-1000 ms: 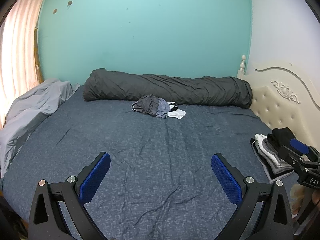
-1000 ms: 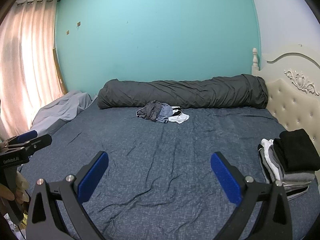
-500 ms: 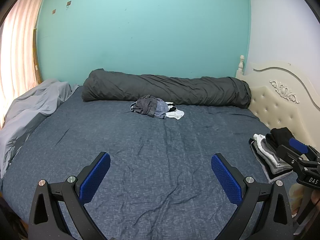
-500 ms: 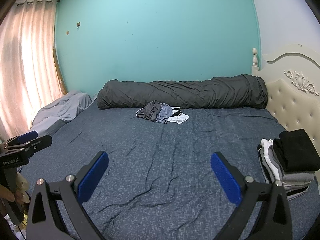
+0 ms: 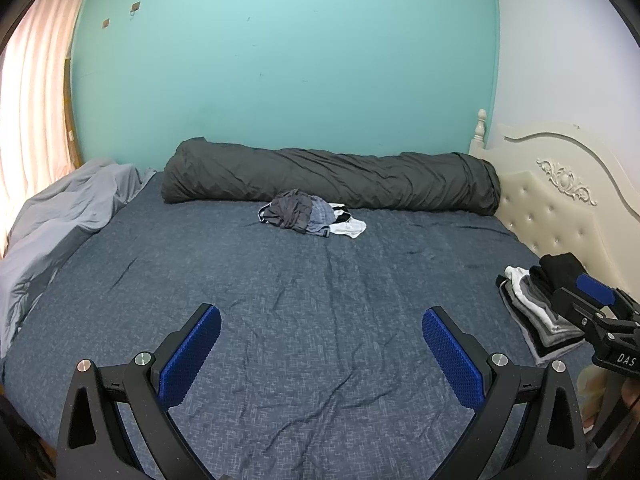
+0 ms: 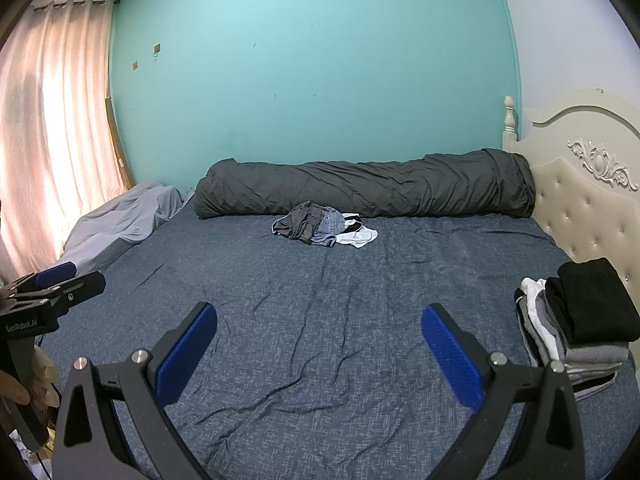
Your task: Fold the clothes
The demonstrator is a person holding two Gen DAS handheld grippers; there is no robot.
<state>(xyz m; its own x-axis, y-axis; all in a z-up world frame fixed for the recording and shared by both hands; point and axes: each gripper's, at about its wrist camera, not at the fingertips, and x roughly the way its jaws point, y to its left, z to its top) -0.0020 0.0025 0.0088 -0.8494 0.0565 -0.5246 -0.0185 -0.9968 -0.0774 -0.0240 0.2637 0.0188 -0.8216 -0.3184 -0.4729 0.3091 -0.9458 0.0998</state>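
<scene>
Fingers: left gripper (image 5: 322, 340) and right gripper (image 6: 319, 338) both spread wide, empty, above the bed's (image 5: 280, 300) near edge.
Target direction: pile of unfolded clothes (image 5: 311, 219) straight ahead, well apart, against the rolled duvet (image 5: 332, 180); neither gripper clearly nearer.
Pile look: crumpled grey, blue, white pieces.
Done stack: folded clothes (image 6: 576, 320) at headboard edge.

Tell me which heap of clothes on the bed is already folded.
The stack by the headboard, at the bed's right edge: flat layers, black piece on top. The heap by the rolled duvet is crumpled and loose.
</scene>
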